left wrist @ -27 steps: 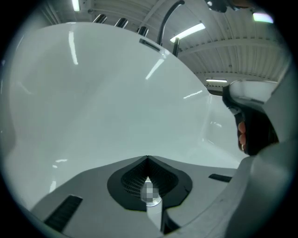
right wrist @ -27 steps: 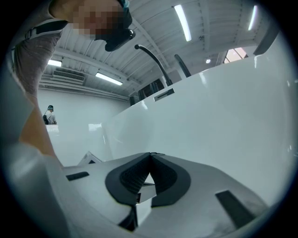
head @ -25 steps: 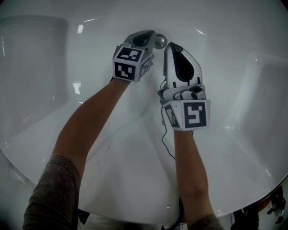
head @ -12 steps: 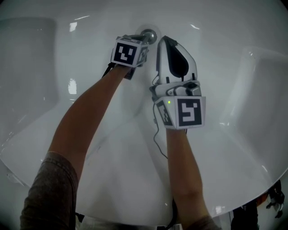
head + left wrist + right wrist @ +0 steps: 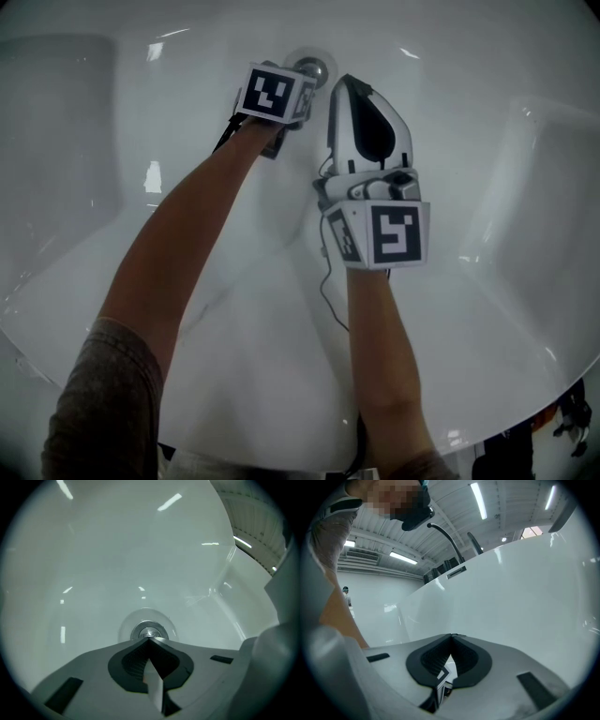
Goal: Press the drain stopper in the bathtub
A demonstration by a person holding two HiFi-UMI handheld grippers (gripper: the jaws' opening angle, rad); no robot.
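White tub [image 5: 469, 309], glossy, mirrors ceiling strip lights [image 5: 479, 501]. Left tool [image 5: 149, 640], jaws pressed together and empty, points its tips right at the chrome stopper [image 5: 149, 632] in the tub floor. Right tool [image 5: 451, 636], likewise closed and empty, is just beside it.

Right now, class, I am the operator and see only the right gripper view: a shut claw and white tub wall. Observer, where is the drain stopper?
Observer: The left gripper view shows the drain stopper on the bathtub floor, straight ahead of the left claw.
Operator: Is that claw open?
Observer: No, its jaws are together, with the tips at the stopper's near edge. I cannot tell whether they touch it.
Operator: And where is mine?
Observer: In the head view the right claw sits just right of the stopper, empty, pointing toward the tub wall.
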